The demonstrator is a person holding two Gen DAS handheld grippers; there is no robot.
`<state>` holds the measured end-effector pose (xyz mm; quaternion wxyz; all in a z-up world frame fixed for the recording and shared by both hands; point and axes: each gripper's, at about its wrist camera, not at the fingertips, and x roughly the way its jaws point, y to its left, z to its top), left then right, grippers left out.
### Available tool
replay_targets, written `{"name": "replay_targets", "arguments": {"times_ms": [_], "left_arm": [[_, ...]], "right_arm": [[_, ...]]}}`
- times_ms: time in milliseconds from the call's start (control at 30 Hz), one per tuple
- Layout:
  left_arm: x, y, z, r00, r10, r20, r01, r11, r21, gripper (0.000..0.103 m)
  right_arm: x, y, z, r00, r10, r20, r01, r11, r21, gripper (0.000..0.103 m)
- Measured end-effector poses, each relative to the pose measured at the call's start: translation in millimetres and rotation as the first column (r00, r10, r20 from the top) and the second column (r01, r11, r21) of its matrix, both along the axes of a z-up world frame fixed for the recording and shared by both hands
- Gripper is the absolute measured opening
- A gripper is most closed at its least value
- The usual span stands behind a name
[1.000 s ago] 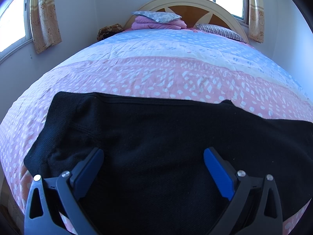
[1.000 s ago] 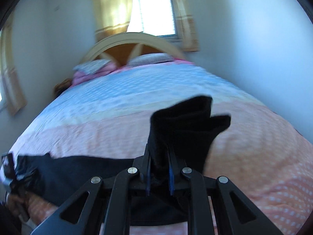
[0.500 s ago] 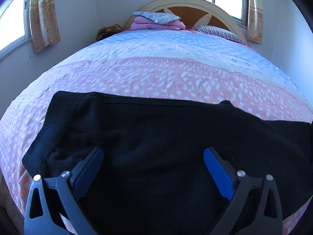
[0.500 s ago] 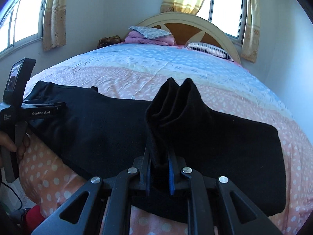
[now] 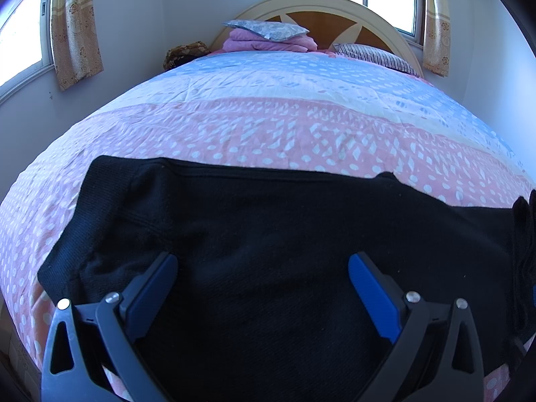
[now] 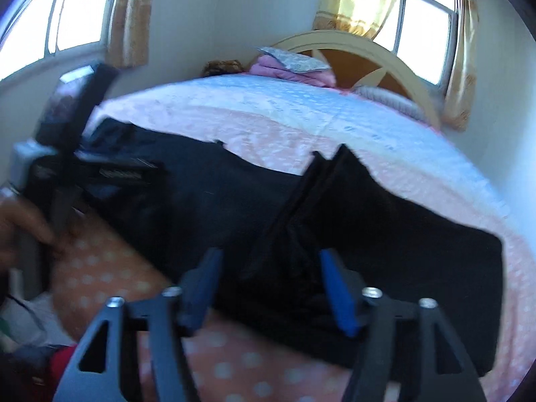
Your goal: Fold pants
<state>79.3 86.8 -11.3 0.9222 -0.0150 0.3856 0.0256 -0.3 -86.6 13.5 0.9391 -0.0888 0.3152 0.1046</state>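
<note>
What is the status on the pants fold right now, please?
Left gripper open over the black pants. Right gripper jaws just opened, bunched pant end loose between them. Pants lie across the bed. Nothing in the way.

One pair of black knit pants [image 5: 268, 251] is counted, laid across one bed covered by one pink, cream and blue dotted quilt [image 5: 268, 127]. Two black two-finger grippers with blue pads are recorded: the left gripper [image 5: 263, 276] and the right gripper [image 6: 271, 278]. One arched cream and brown wooden headboard [image 5: 335, 10] is noted. Two windows are seen, each with yellow patterned curtains [image 5: 75, 33]. One striped pillow [image 5: 375, 58] and one stack of folded pink bedding [image 5: 268, 42] are logged.
</note>
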Motion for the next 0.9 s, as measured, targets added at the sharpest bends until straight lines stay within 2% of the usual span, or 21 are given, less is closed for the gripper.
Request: {"name": "replay_targets", "arguments": {"times_ms": [100,133,200,267,300,367,433,500,533,567,633,700,733,800,833,900], "left_arm": [[-0.1,-0.1,0.1,1.000,0.000,0.001,0.000,1.000,0.001,0.103],[0.1,-0.5,0.0,1.000,0.000,0.001,0.000,1.000,0.001,0.103],[-0.1,-0.1,0.1,1.000,0.000,0.001,0.000,1.000,0.001,0.103],[0.0,-0.2,0.1,1.000,0.000,0.001,0.000,1.000,0.001,0.103],[0.1,-0.5,0.0,1.000,0.000,0.000,0.000,1.000,0.001,0.103],[-0.2,0.0,0.1,1.000,0.000,0.001,0.000,1.000,0.000,0.103],[-0.1,-0.2,0.0,1.000,0.000,0.001,0.000,1.000,0.000,0.103],[-0.3,0.0,-0.1,1.000,0.000,0.000,0.000,1.000,0.001,0.103],[-0.3,0.0,-0.2,1.000,0.000,0.001,0.000,1.000,0.001,0.103],[-0.4,0.0,-0.2,1.000,-0.001,0.001,0.001,1.000,0.000,0.103],[-0.2,-0.1,0.1,1.000,-0.001,0.002,0.001,1.000,0.000,0.103],[-0.1,-0.3,0.2,1.000,-0.001,0.002,0.001,1.000,0.002,0.103],[0.0,-0.6,0.3,1.000,-0.001,0.002,0.001,1.000,0.003,0.103],[-0.2,0.5,0.2,1.000,-0.002,0.004,0.002,1.000,-0.004,0.103],[0.2,0.5,0.3,1.000,-0.003,0.005,0.003,1.000,-0.007,0.103],[0.5,0.1,0.4,1.000,-0.003,0.005,0.003,1.000,-0.004,0.103]], "right_arm": [[-15.7,-6.2,22.2,0.996,0.088,0.033,-0.092,0.981,0.171,0.069],[-18.0,-11.7,28.5,0.995,0.081,0.062,-0.092,0.972,0.214,0.069],[-18.3,-36.9,44.4,0.993,-0.002,0.120,-0.036,0.948,0.317,0.066],[-1.6,-61.6,50.8,0.992,-0.080,0.096,0.040,0.930,0.367,0.024],[9.8,-69.5,49.6,0.990,-0.115,0.078,0.080,0.929,0.361,0.022],[37.8,-81.8,39.7,0.981,-0.191,0.034,0.169,0.927,0.335,0.022],[56.2,-81.9,27.8,0.974,-0.226,-0.003,0.214,0.920,0.328,0.022],[77.6,-74.7,10.9,0.980,-0.180,-0.089,0.200,0.914,0.354,0.022],[92.1,-61.5,-3.1,0.978,-0.125,-0.169,0.178,0.920,0.349,0.022],[98.7,-55.3,-8.2,0.975,-0.130,-0.181,0.182,0.933,0.312,0.024],[97.4,-39.5,-7.0,0.977,-0.157,-0.147,0.187,0.959,0.215,0.025],[96.6,-34.6,-3.8,0.980,-0.142,-0.138,0.167,0.967,0.192,0.037],[95.9,-34.2,-3.4,0.984,-0.113,-0.138,0.140,0.968,0.208,0.046],[83.6,-40.6,8.2,0.994,-0.071,-0.082,0.090,0.962,0.259,0.047],[70.3,-49.9,22.5,0.998,-0.069,-0.013,0.069,0.948,0.312,0.046],[49.1,-65.2,42.5,0.988,-0.128,0.086,0.088,0.928,0.362,0.046]]}}
